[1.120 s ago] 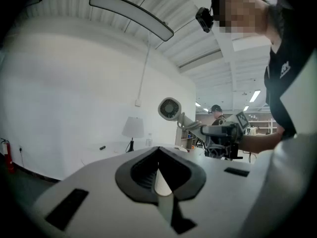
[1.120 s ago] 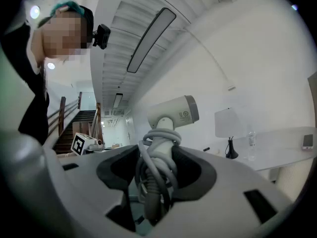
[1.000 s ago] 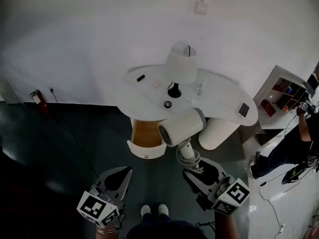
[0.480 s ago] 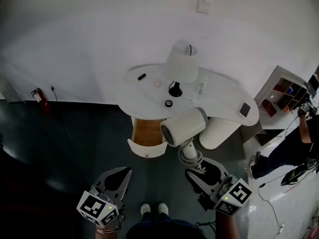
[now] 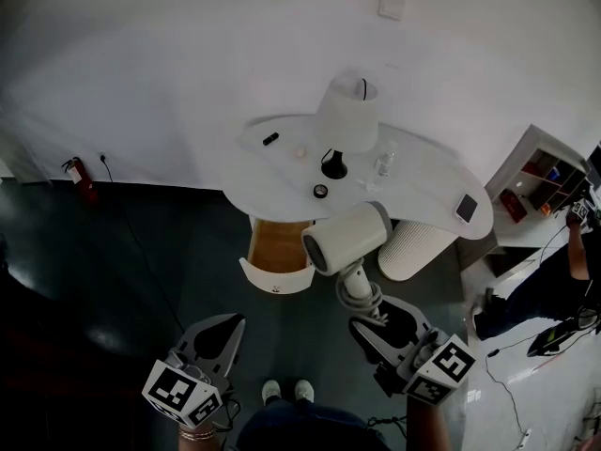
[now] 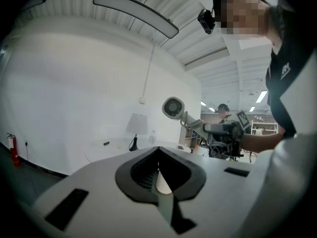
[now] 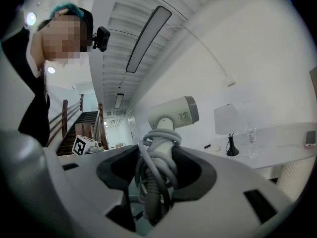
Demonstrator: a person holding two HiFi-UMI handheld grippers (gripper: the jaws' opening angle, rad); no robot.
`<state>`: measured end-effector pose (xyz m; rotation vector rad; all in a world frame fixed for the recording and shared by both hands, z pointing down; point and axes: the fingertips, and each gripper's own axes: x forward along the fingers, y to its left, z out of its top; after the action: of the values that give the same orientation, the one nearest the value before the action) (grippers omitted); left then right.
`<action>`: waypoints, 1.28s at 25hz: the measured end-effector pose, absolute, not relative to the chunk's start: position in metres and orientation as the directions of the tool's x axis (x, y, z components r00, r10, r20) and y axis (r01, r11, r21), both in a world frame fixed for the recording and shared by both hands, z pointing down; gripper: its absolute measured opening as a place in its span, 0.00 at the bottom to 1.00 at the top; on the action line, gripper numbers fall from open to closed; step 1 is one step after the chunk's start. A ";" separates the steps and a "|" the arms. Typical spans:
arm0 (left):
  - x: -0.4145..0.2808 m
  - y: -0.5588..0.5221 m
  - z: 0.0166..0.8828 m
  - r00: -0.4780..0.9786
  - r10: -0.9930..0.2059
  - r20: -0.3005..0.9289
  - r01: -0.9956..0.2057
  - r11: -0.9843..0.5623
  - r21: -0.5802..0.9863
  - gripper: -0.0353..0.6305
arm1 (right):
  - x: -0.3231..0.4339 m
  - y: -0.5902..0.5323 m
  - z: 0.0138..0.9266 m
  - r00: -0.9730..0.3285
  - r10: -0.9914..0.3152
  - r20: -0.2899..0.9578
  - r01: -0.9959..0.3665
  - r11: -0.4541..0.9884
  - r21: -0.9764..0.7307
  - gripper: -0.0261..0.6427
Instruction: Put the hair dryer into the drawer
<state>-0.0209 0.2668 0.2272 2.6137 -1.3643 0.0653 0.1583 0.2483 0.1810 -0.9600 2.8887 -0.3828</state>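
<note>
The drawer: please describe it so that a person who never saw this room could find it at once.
Find the curved white table against the white wall. Under its left part the drawer stands pulled open. Unlike the ribbed white column beside it, it shows a brown wooden inside behind a rounded white front.

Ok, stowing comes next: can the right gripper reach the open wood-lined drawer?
Probably yes: the drawer stands pulled open, and only the held white hair dryer lies before the right gripper.
</note>
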 end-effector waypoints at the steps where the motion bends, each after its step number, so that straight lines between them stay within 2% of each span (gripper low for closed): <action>1: -0.019 0.266 0.228 0.571 -0.811 0.126 -0.819 -0.553 0.149 0.08 | 0.161 0.247 0.184 -0.805 -0.592 0.021 -0.578 0.777 -0.250 0.36; 15: 0.002 0.257 0.240 0.519 -0.845 0.128 -0.853 -0.502 0.145 0.08 | 0.183 0.229 0.205 -0.838 -0.545 0.037 -0.534 0.803 -0.266 0.36; 32: -0.001 0.249 0.250 0.474 -0.862 0.178 -0.878 -0.449 0.167 0.08 | 0.171 0.211 0.220 -0.867 -0.494 0.071 -0.490 0.814 -0.311 0.37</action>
<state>-0.0013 0.2486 0.2499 2.4873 -1.4960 0.0982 0.1710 0.2111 0.2205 -0.8078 2.9800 -0.5056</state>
